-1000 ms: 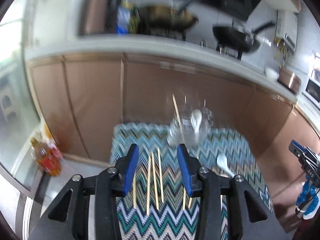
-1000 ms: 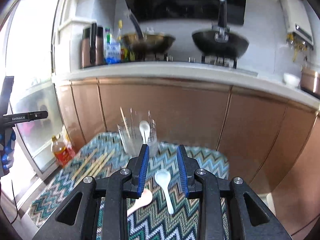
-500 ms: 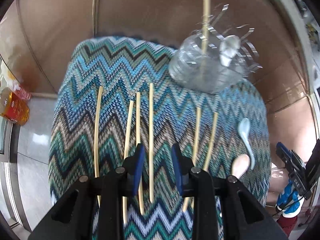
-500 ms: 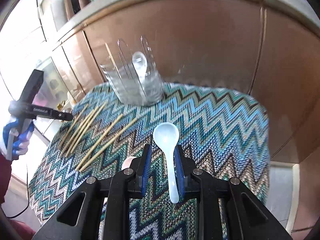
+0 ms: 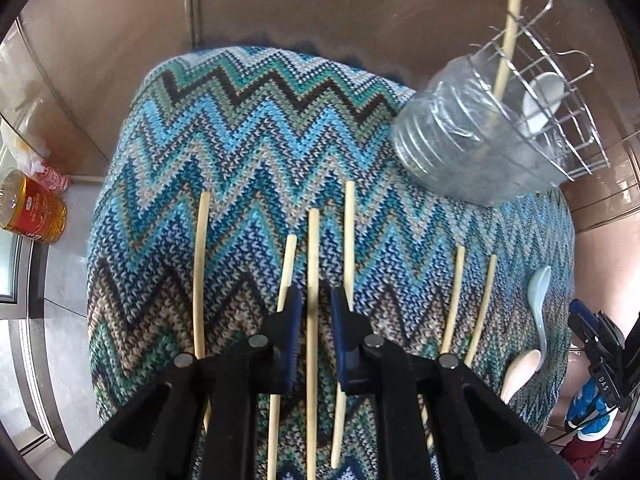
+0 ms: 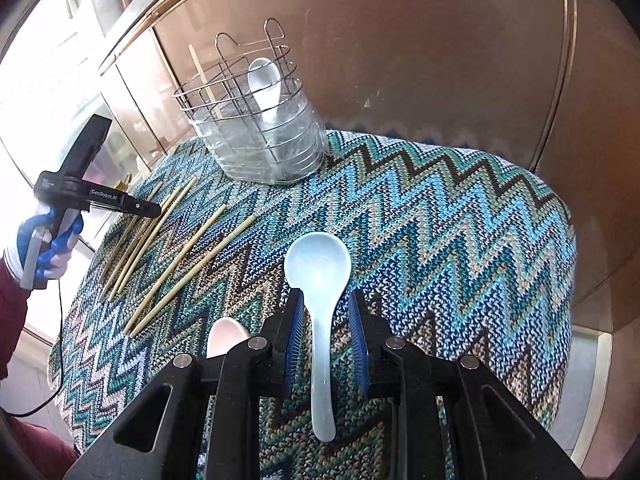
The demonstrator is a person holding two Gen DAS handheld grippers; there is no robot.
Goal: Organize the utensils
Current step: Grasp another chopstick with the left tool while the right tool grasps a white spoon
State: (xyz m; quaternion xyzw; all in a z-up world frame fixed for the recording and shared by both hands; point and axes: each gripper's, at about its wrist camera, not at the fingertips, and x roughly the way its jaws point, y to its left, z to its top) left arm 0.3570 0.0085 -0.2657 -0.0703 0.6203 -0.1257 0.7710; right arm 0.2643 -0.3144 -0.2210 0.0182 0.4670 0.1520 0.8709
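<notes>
My left gripper straddles one chopstick on the zigzag-knit cloth, its blue pads spread with a gap on either side of the stick, not yet pinching; the stick lies lengthwise between them, pointing toward the cloth's far edge; two more chopsticks flank it just beside the pads, a fourth lies apart toward the left edge, and a pair rests nearer the right edge. My right gripper stands open around the handle of a pale blue soup spoon, bowl forward, daylight showing between each pad and the handle; the spoon lies near the cloth's near edge, roughly midway across; a pink spoon sits just beside my left-hand finger, partly hidden by it. At the far edge of the cloth stands the wire utensil rack in its clear plastic base, holding one white spoon and one upright chopstick; from the left wrist view the rack occupies the far right corner. Brown cabinet fronts rise behind; an oil bottle stands on the floor off the left edge.
</notes>
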